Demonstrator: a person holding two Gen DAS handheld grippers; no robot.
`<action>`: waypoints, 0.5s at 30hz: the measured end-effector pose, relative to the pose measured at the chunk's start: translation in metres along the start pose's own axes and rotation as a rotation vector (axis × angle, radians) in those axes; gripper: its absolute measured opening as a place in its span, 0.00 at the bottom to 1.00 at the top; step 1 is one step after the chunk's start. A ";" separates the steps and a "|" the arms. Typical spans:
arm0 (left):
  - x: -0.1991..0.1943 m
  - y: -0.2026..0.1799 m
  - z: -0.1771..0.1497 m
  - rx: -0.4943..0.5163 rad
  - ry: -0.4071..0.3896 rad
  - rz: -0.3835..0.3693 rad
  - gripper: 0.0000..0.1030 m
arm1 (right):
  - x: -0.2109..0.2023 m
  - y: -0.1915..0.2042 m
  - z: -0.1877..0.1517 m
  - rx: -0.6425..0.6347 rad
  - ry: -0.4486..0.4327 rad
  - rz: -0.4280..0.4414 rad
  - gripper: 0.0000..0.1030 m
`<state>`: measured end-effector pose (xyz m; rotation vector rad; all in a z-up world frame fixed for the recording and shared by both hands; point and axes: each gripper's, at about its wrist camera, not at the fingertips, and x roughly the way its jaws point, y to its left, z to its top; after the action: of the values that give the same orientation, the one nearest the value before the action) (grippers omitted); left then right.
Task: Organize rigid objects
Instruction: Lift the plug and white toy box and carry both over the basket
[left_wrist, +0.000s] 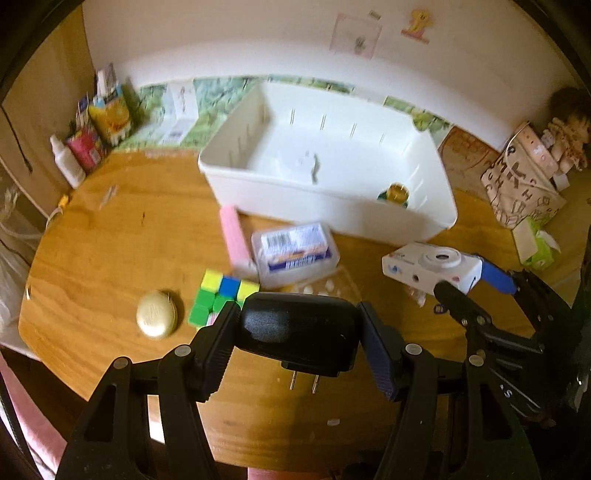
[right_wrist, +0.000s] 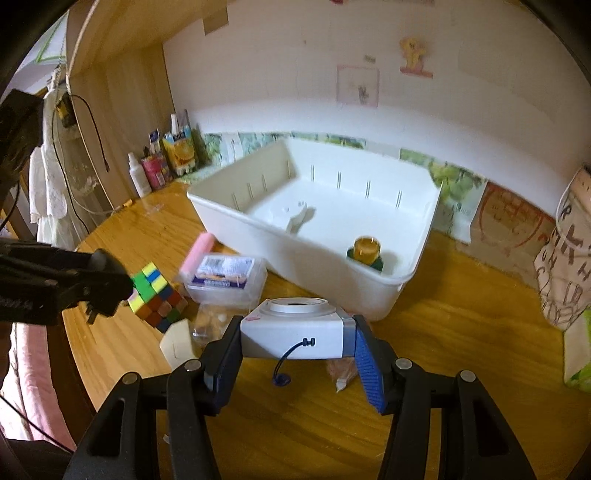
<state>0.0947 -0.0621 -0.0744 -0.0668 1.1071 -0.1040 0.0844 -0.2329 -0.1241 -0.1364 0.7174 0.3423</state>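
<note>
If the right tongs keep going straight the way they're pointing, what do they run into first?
Likely the near wall of the white bin. The right tongs, shut on the white camera, point straight at it, with only bare table between. Depth is uncertain; held higher, they could pass over the rim.

Bin (left_wrist: 325, 206) sat behind box (left_wrist: 295, 253) and cube (left_wrist: 221, 295); jar (left_wrist: 397, 192) inside bin; tin (left_wrist: 157, 319) left of cube.
</note>
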 end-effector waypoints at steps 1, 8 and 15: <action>-0.002 0.000 0.003 0.004 -0.012 -0.002 0.65 | -0.003 0.000 0.003 -0.004 -0.008 0.000 0.55; -0.013 -0.008 0.034 0.046 -0.102 -0.015 0.65 | -0.027 -0.004 0.025 -0.017 -0.072 -0.017 0.55; -0.006 -0.013 0.072 0.068 -0.167 -0.049 0.65 | -0.033 -0.017 0.044 0.005 -0.116 -0.069 0.55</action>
<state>0.1555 -0.0744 -0.0362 -0.0408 0.9348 -0.1774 0.0948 -0.2469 -0.0695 -0.1351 0.5969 0.2806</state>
